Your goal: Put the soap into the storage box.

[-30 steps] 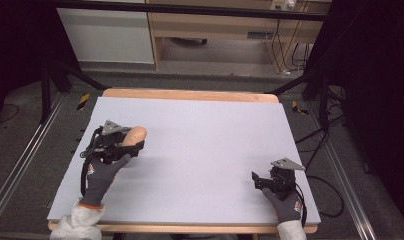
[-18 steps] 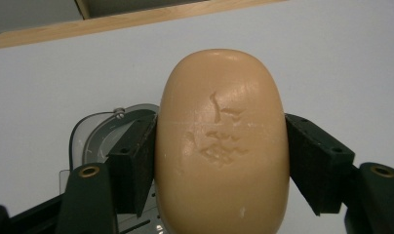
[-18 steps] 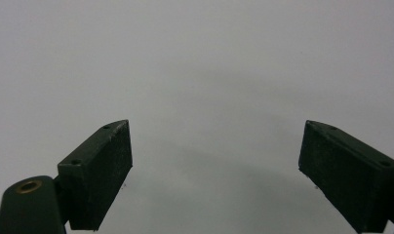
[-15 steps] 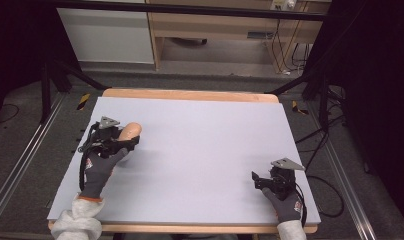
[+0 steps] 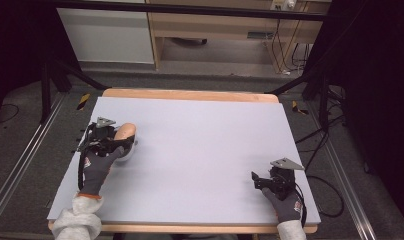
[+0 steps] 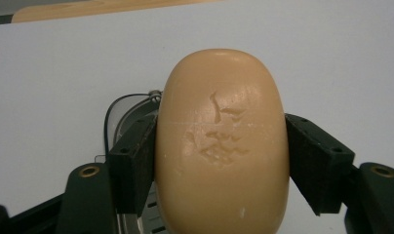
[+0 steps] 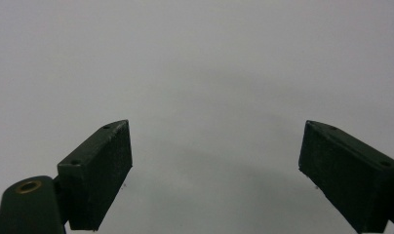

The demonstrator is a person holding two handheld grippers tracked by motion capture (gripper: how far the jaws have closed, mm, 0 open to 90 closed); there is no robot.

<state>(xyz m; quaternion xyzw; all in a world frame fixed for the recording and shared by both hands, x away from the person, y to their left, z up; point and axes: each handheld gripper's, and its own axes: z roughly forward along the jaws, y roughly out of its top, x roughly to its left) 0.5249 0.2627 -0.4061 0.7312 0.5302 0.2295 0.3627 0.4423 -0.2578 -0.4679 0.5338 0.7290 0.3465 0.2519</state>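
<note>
A tan oval bar of soap (image 6: 223,97), with scuffed marks on its face, is clamped between the two black jaws of my left gripper (image 6: 222,146). In the high view the soap (image 5: 126,130) sits at the table's left side, with the left gripper (image 5: 121,140) shut on it and held by a gloved hand. Under the soap lies a small metal dish with a dark wire rim (image 6: 129,105) and slots; I cannot tell whether the soap touches it. My right gripper (image 5: 256,179) rests near the front right corner, and its jaws (image 7: 214,165) stand wide apart over bare table.
The pale grey table top (image 5: 205,145) has a wooden edge (image 5: 190,95) at the far side. Metal rails run along both sides on the floor, and cables lie to the right. A wooden cabinet (image 5: 215,25) stands beyond the table.
My left gripper has shifted a little to the left with the soap still in it. The right gripper has stayed where it was.
</note>
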